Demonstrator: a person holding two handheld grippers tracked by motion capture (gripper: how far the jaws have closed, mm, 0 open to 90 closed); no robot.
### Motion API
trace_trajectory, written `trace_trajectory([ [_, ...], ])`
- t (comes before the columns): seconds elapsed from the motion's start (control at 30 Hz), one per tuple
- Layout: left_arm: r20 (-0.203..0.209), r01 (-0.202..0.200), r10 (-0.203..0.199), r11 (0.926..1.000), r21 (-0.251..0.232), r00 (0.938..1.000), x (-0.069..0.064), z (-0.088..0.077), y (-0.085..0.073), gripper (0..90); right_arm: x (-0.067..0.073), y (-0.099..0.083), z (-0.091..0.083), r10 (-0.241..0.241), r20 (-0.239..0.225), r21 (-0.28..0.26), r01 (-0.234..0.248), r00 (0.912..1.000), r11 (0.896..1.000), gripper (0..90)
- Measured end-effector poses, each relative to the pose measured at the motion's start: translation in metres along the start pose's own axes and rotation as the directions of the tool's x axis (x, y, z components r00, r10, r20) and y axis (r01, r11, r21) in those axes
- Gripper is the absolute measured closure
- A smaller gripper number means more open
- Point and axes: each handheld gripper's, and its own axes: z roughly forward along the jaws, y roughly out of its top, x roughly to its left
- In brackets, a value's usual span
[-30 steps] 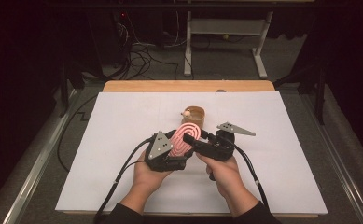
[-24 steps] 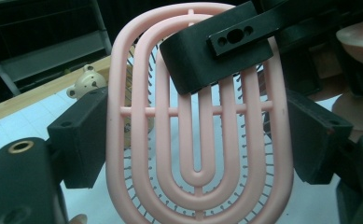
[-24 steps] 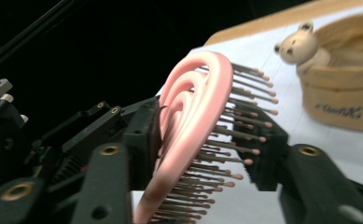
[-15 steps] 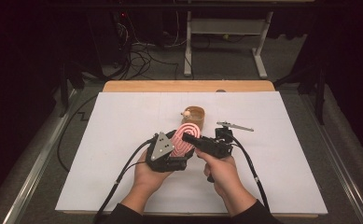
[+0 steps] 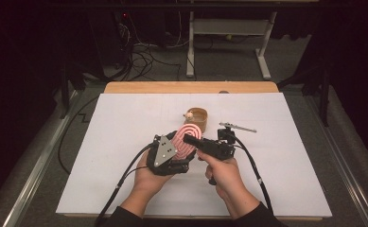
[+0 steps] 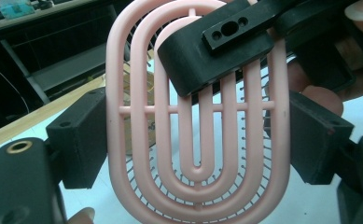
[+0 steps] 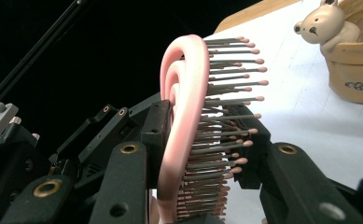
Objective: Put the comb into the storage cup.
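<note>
**Pinching a pink brush from two sides**

Gripping the brush [image 6: 195,140] by its long edges, the left gripper [image 5: 170,153] has one black pad against each side of the pink oval frame — the jaws stand wide, but they are pressing on it. In the left gripper view the frame fills the middle, its concentric loops facing the camera, with the bristles pointing away toward the white table [image 5: 115,142].

The right gripper [image 5: 193,139] comes in from the other side and has just been closing its jaws across the brush's thickness: in the right gripper view one jaw lies against the smooth pink back [image 7: 179,116], the other among the grey bristles [image 7: 226,126] — a pinch on the brush, flat side to bristle side. In the left gripper view one jaw crosses the upper part of the frame.

Held by both grippers, the brush sits upright above the table, near the middle of the board in the high view. Just behind it stands a tan cup [image 5: 199,117] with a small bear [image 7: 320,24] at its rim, apart from the brush.
</note>
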Motion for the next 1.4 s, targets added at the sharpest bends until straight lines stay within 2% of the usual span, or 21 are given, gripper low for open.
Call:
trace_trajectory([
  [0.17, 0.03, 0.022, -0.022, 0.9997, -0.007, 0.9993, 0.002, -0.002, -0.001, 16.6, 0.0, 0.0, 0.0, -0.001, -0.007, 0.001, 0.001, 1.0, 1.0, 64.5],
  [0.37, 0.04, 0.029, -0.029, 0.9995, -0.013, 0.9988, 0.003, -0.005, -0.002, 12.7, 0.002, 0.002, -0.001, -0.017, -0.016, -0.008, 0.017, 0.9997, 1.0, 64.8],
  [0.47, 0.058, 0.044, -0.043, 0.9988, -0.021, 0.9974, 0.004, -0.006, -0.003, 12.5, 0.002, 0.003, -0.002, -0.028, -0.017, -0.013, 0.028, 0.9995, 1.0, 64.9],
  [0.5, 0.059, 0.053, -0.051, 0.9985, -0.017, 0.9969, 0.005, -0.006, -0.003, 7.9, 0.003, 0.004, -0.003, -0.033, -0.02, -0.014, 0.033, 0.9993, 0.999, 65.1],
  [0.67, 0.094, 0.088, -0.085, 0.9954, -0.038, 0.9919, 0.009, -0.011, -0.003, 3.7, 0.005, 0.006, -0.005, -0.058, -0.018, -0.028, 0.057, 0.9982, 0.998, 65.5],
  [0.93, 0.115, 0.119, -0.111, 0.9913, -0.057, 0.9871, 0.013, -0.017, -0.003, 0.0, 0.008, 0.012, -0.01, -0.099, 0.0, -0.048, 0.099, 0.9951, 0.994, 66.6],
  [1.17, 0.125, 0.134, -0.125, 0.9883, -0.072, 0.9843, 0.016, -0.023, -0.006, 0.0, 0.012, 0.02, -0.017, -0.162, 0.04, -0.066, 0.164, 0.986, 0.984, 66.8],
  [1.33, 0.102, 0.152, -0.145, 0.9864, -0.062, 0.9841, 0.026, -0.031, -0.015, 0.0, 0.014, 0.03, -0.023, -0.204, 0.08, -0.085, 0.211, 0.9756, 0.974, 66.9],
  [1.4, 0.088, 0.161, -0.156, 0.9852, -0.058, 0.9839, 0.031, -0.035, -0.02, 0.0, 0.015, 0.034, -0.026, -0.23, 0.1, -0.1, 0.24, 0.968, 0.966, 66.9],
])
